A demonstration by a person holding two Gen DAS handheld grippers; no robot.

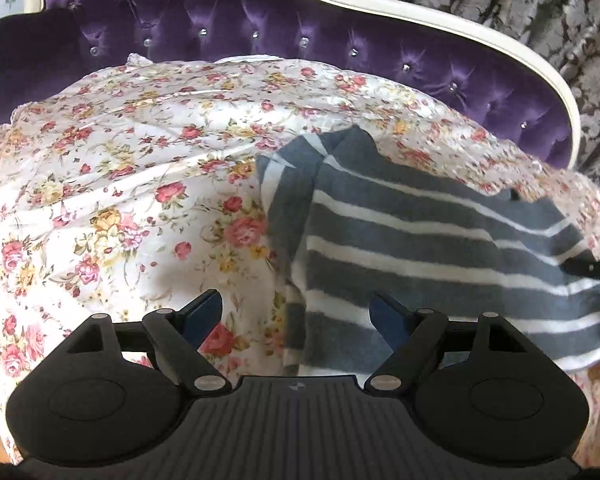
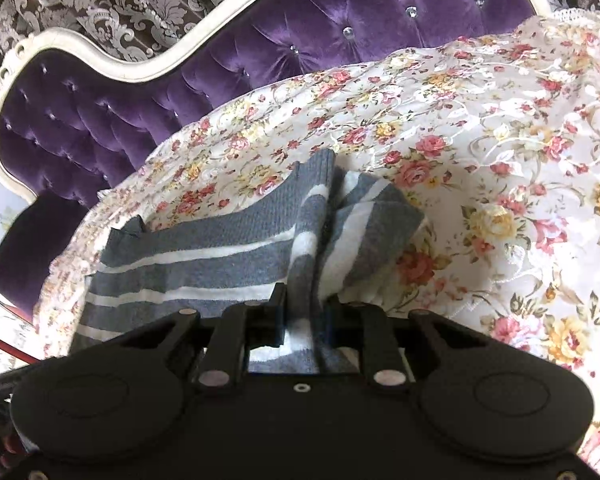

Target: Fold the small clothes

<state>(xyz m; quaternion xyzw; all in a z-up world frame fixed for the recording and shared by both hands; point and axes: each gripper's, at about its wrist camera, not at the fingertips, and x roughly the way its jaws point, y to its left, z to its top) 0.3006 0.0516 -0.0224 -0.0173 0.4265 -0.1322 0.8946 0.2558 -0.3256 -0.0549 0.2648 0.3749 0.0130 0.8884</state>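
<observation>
A grey garment with white stripes (image 1: 420,240) lies on the floral cloth (image 1: 120,184), partly folded, with one edge doubled over on its left side. My left gripper (image 1: 298,310) is open and hovers just over the garment's near left edge, holding nothing. In the right wrist view the same striped garment (image 2: 220,248) runs off to the left, and my right gripper (image 2: 304,304) is shut on a bunched fold of it, the fabric pinched between the fingers. The right gripper's black tip shows in the left wrist view (image 1: 592,268) at the garment's right edge.
The floral cloth (image 2: 500,160) covers the seat of a purple tufted sofa (image 1: 220,28) with a white curved frame (image 2: 120,68). Patterned grey curtains (image 1: 520,4) hang behind. The cloth's edge drops off near the sofa back.
</observation>
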